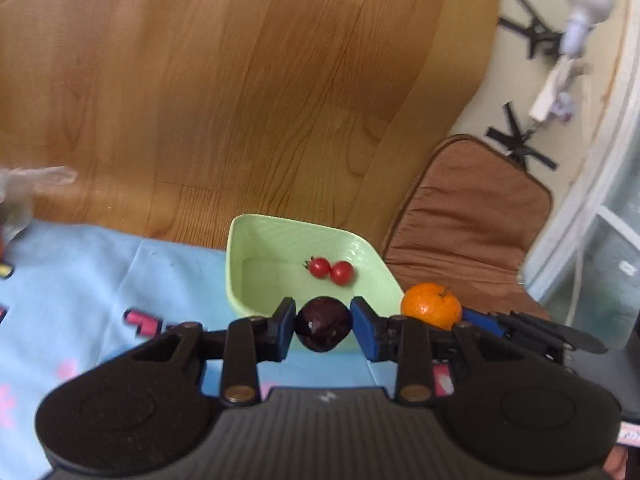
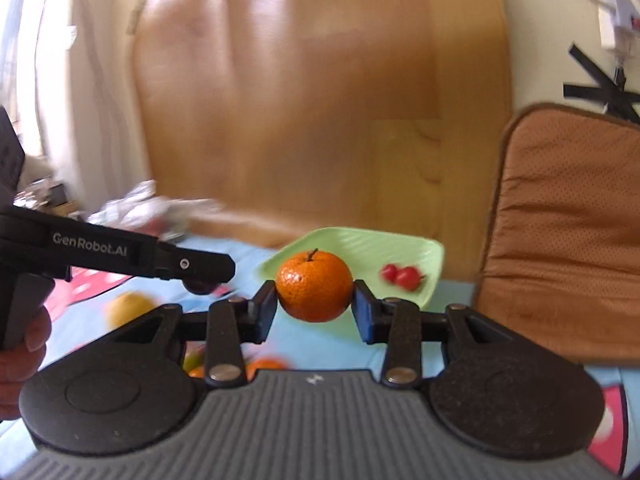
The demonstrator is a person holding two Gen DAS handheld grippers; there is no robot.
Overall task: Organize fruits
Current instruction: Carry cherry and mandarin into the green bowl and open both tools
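My left gripper point(image 1: 323, 328) is shut on a dark purple plum point(image 1: 323, 330) and holds it just in front of a light green dish point(image 1: 280, 236). Two cherry tomatoes point(image 1: 331, 270) lie in the dish. My right gripper point(image 2: 315, 300) is shut on an orange point(image 2: 315, 286) near the dish point(image 2: 360, 246), which shows two cherry tomatoes point(image 2: 401, 276). The orange point(image 1: 431, 305) and the right gripper's fingers point(image 1: 480, 322) also show at the right of the left wrist view. The left gripper's body point(image 2: 120, 252) shows at the left of the right wrist view.
A light blue cloth with pink marks point(image 1: 80, 280) covers the table. A yellow fruit point(image 2: 128, 309) and other blurred fruits point(image 2: 264, 365) lie on it. A brown seat cushion point(image 2: 568, 232) stands to the right, clear plastic wrap point(image 2: 156, 208) at the left, wood floor point(image 1: 240, 80) beyond.
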